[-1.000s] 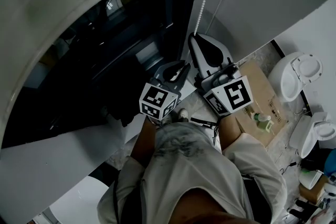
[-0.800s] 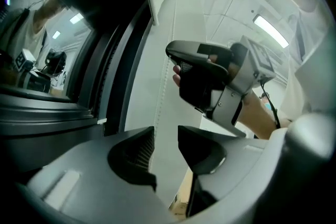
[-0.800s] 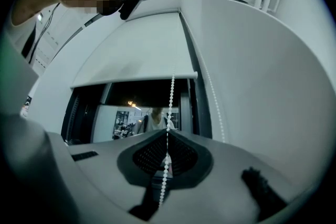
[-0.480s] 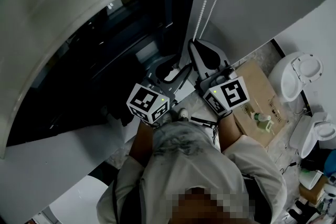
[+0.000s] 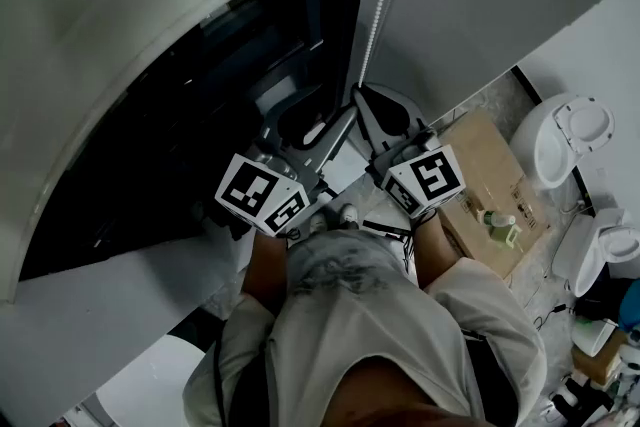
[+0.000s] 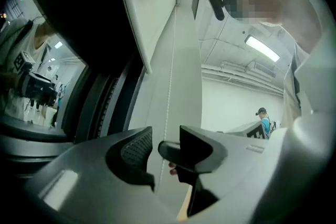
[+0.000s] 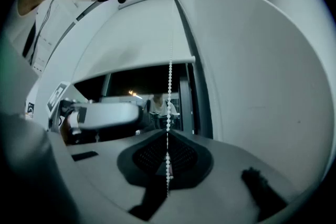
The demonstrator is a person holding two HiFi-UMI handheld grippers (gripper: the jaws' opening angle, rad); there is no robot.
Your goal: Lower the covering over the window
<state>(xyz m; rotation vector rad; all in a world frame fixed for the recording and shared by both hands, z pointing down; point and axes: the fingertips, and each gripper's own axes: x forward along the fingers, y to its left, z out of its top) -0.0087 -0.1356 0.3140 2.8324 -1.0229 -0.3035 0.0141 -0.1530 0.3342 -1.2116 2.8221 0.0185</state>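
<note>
Dark window (image 5: 190,125), bead chain (image 7: 169,105) vertical alongside

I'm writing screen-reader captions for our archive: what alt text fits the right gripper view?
The right tongs are shut on a white bead chain hanging in front of a dark window. A white roller blind covers the window's upper part.

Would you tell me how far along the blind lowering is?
Partly done: the blind covers the top; the dark glass below is bare. In hand: the right gripper is shut on the bead chain; the left gripper, jaws just opened, has the chain loose between them. Left: more pulling.
</note>
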